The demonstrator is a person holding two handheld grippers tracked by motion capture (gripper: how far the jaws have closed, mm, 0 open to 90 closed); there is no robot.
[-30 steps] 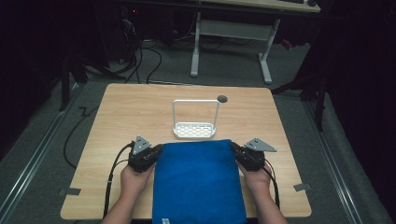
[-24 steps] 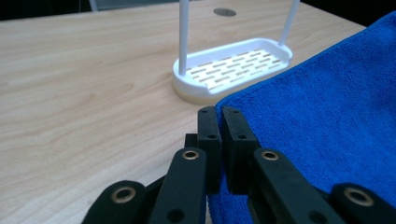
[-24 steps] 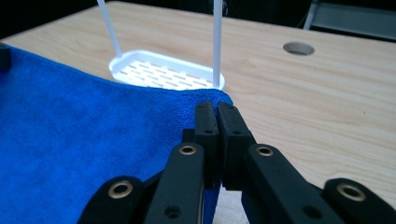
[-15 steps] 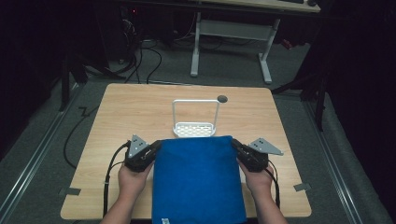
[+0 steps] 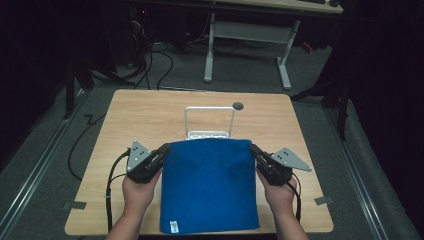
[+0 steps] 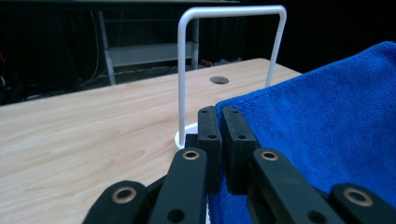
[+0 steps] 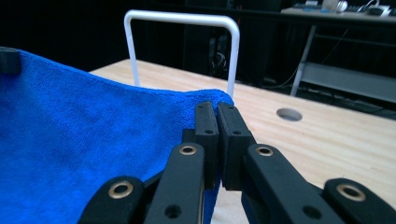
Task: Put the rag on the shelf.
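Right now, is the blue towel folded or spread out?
Spread out. The towel hangs as one flat sheet, its far corners pinched by the left gripper and right gripper.

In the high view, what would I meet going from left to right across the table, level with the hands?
left gripper → blue towel → right gripper

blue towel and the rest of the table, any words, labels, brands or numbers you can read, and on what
No text reads in any view.
Blue towel: a small white tag sits at its near edge in the high view, with faint marks too small to read.
White wire rack, table and both grippers: no lettering visible.
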